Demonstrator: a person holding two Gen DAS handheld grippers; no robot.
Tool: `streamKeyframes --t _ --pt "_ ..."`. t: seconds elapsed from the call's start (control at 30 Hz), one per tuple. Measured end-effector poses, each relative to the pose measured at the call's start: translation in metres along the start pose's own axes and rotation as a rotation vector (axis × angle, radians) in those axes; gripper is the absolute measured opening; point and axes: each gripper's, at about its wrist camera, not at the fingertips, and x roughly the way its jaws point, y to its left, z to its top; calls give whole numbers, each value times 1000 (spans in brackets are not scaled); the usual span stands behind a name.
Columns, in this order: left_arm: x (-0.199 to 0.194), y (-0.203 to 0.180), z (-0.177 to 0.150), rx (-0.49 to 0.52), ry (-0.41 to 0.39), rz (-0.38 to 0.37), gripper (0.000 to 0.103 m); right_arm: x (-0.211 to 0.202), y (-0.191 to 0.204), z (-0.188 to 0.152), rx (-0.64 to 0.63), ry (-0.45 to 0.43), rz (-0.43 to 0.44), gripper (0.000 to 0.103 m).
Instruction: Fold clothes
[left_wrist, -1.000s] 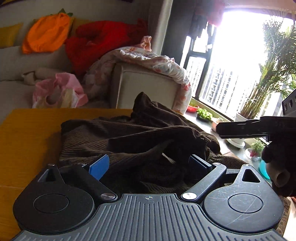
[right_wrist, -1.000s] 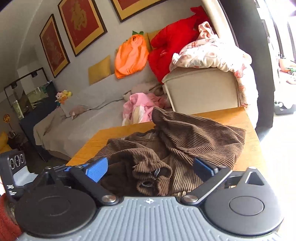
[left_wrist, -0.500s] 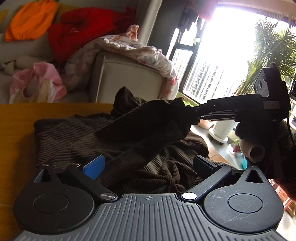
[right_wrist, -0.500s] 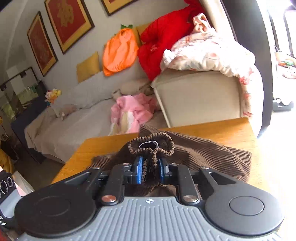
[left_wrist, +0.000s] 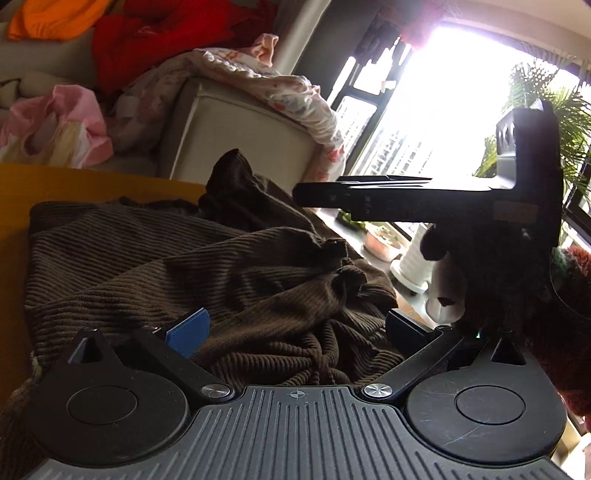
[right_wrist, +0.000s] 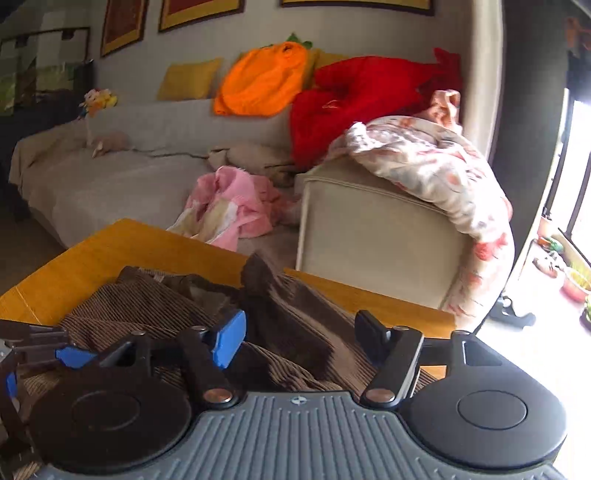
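Your left gripper (left_wrist: 295, 325) stands spread wide, gripping nothing, low over the brown corduroy garment (left_wrist: 177, 266) crumpled on the yellow table (right_wrist: 92, 254). Your right gripper (right_wrist: 303, 332) is opening, its pads clear of the cloth beneath. A sofa (right_wrist: 369, 236) stands behind the table.

A: What blocks the wooden table (right_wrist: 92, 254)?
B: A crumpled brown corduroy garment (left_wrist: 155, 266) covers its near part. Bare wood lies open left of the garment and behind it.
A: And past the table?
B: A beige sofa arm (right_wrist: 369, 236) draped with a floral blanket (right_wrist: 436, 166) stands just behind its far edge.
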Motion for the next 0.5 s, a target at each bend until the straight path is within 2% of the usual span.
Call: streamKeyframes --t 0.17,0.2,0.23,0.27,0.3,0.4,0.5 --pt "-4 5 -3 -25 -27 -18 103 69 35 25 -132 56 -83 70" --pt "-5 5 -3 -30 -31 -22 103 81 33 26 -142 71 -93 65" --pt "-5 7 -3 -37 -34 -28 103 88 28 26 -135 82 -93 56" --pt "-6 8 -3 -43 -34 -32 103 90 20 24 -112 90 -84 29" --pt "-6 9 -3 -50 -37 -37 103 91 12 22 -89 98 -75 15" --pt "-7 13 -3 -69 -39 -49 103 60 -22 15 -2 37 -82 10" --pt "-7 15 -3 -79 -38 -51 103 -1 -66 9 90 -64 -137 10"
